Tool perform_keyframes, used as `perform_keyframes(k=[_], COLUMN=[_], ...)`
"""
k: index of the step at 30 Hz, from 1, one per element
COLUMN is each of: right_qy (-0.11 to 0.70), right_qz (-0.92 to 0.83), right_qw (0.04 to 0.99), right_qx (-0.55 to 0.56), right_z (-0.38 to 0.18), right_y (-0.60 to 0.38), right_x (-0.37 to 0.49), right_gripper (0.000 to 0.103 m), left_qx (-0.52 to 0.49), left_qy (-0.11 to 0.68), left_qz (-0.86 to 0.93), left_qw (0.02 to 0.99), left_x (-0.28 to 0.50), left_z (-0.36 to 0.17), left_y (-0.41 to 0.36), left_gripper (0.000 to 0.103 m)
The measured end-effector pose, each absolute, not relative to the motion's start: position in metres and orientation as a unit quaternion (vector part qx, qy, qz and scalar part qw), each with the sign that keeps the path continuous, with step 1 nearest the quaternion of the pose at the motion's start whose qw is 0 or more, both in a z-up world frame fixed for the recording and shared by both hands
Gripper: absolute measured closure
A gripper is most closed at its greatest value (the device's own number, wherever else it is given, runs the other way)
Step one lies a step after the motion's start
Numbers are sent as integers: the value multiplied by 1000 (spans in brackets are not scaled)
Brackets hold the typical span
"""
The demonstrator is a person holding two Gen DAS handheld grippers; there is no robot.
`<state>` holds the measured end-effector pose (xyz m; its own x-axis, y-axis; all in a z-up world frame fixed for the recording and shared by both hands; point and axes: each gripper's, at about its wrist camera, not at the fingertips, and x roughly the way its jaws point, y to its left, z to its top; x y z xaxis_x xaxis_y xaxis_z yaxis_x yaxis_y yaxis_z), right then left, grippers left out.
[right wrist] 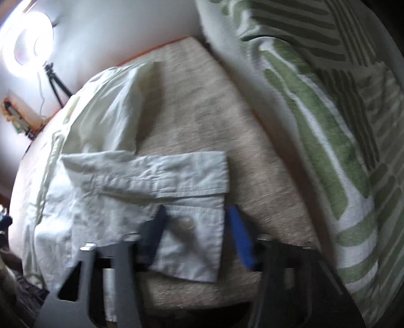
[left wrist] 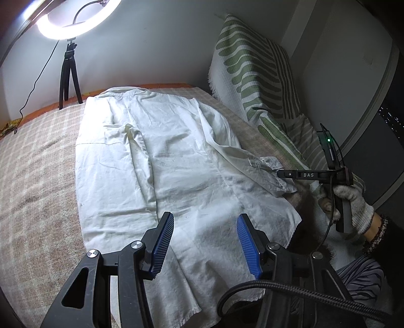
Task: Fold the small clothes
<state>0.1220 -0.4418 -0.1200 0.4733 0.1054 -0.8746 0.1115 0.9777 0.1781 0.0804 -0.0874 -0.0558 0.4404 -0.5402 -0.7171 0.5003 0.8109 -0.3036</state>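
A white shirt (left wrist: pixel 161 161) lies spread flat on a beige checked blanket (left wrist: pixel 38 176), collar at the far end. My left gripper (left wrist: pixel 205 239) is open and empty, just above the shirt's near hem. My right gripper (right wrist: pixel 197 234) is open, its blue-padded jaws standing on either side of the shirt's sleeve cuff (right wrist: pixel 192 227), which lies folded over the shirt's right edge. In the left wrist view the right gripper (left wrist: pixel 279 174) shows at the sleeve cuff (left wrist: pixel 267 169), held by a gloved hand (left wrist: pixel 353 204). The right wrist view is motion-blurred.
A green-and-white patterned cushion (left wrist: pixel 255 65) leans along the right side of the blanket and also shows in the right wrist view (right wrist: pixel 328 126). A lit ring light (left wrist: pixel 73 20) on a small black tripod (left wrist: pixel 69 75) stands at the far left by the wall.
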Motion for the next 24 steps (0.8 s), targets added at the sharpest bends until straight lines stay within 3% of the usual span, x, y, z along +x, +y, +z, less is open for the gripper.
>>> perform_keyframes(k=[2,8,9,13,17,24], right_qy=[510,451,438,372,321,352], right_qz=[2,9,8,21,95,274], right_qw=[855,890,898,926,939,892], right_qx=[93,63,42,-60,-82,-68], right_z=[-119,-80,-71,-33,-8,-16], right_y=[-438,-422,-414,-376,-340,-284], right_x=[121,104,98,72,47,25], right_gripper=[94,95,101,100,100,89], left_qx=[-23,-26,-28,-36,-42,-62], left_qy=[431,422,422,421,419,420], left_qz=[-307,-305,-304,-299,-294,-286], left_qw=[848,853,854,856,858,859], left_x=[81,76,76,74,70,65], left_z=[-56,-51,-51,-50,-49,-49], left_y=[-88,-82,-80,-74,-69,-57], left_gripper=[50,50,50,50,50,50])
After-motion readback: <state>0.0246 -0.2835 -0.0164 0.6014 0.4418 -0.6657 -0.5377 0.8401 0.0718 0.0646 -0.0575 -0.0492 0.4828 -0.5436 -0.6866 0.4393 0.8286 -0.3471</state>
